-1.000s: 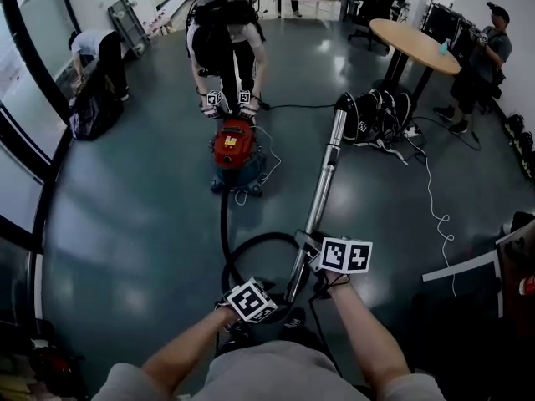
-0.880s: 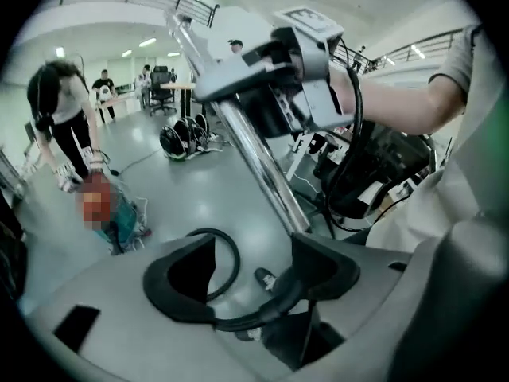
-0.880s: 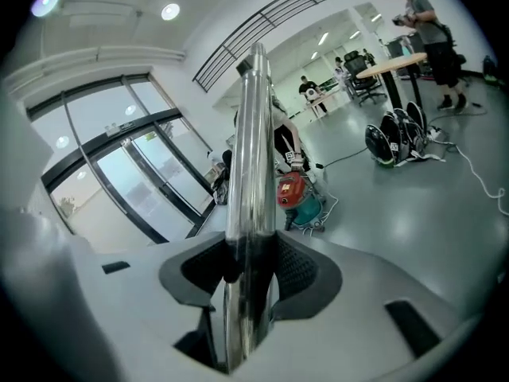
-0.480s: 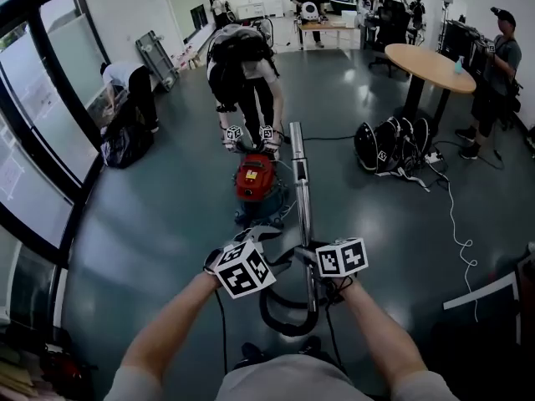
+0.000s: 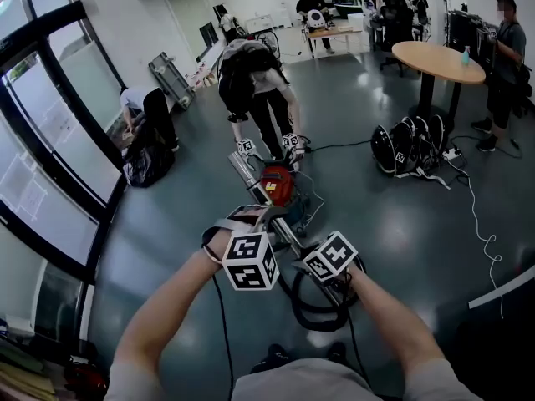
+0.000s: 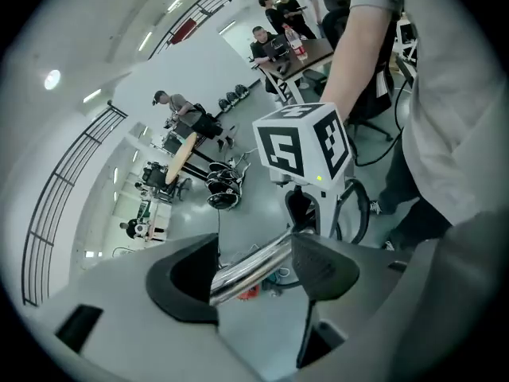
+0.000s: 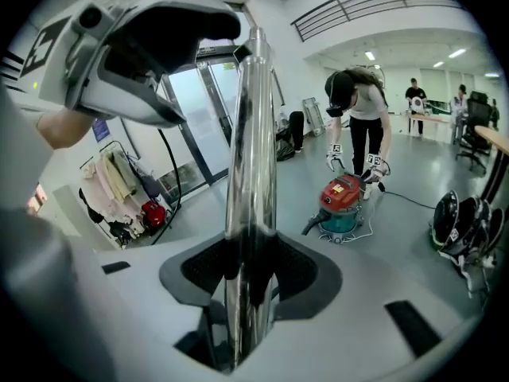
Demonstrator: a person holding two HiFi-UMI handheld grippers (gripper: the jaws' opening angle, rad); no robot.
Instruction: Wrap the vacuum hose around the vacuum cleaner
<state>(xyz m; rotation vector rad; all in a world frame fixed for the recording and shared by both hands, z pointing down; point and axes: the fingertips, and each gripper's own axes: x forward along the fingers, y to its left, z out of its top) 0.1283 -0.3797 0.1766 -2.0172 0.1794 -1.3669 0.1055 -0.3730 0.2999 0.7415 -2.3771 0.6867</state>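
Left hand-held gripper [image 6: 254,267] lifted higher, clamping metal wand [image 7: 251,134], right hand-held gripper [image 7: 248,270] clamping it too

**Red, Teal and Chrome Over a Dark Gloss Floor**

The vacuum cleaner [image 7: 342,199], right of centre in the right gripper view, is red on top and teal below. The tube [image 7: 250,134] is mirror-bright chrome. The hose [image 5: 320,326], low in the head view, is black. The left gripper [image 6: 254,267] and right gripper [image 7: 250,275] are pale grey with dark grey pads, and their cubes carry black-and-white square markers. The floor [image 5: 401,224] is glossy dark blue-grey. The round table [image 5: 437,59], upper right, is tan.
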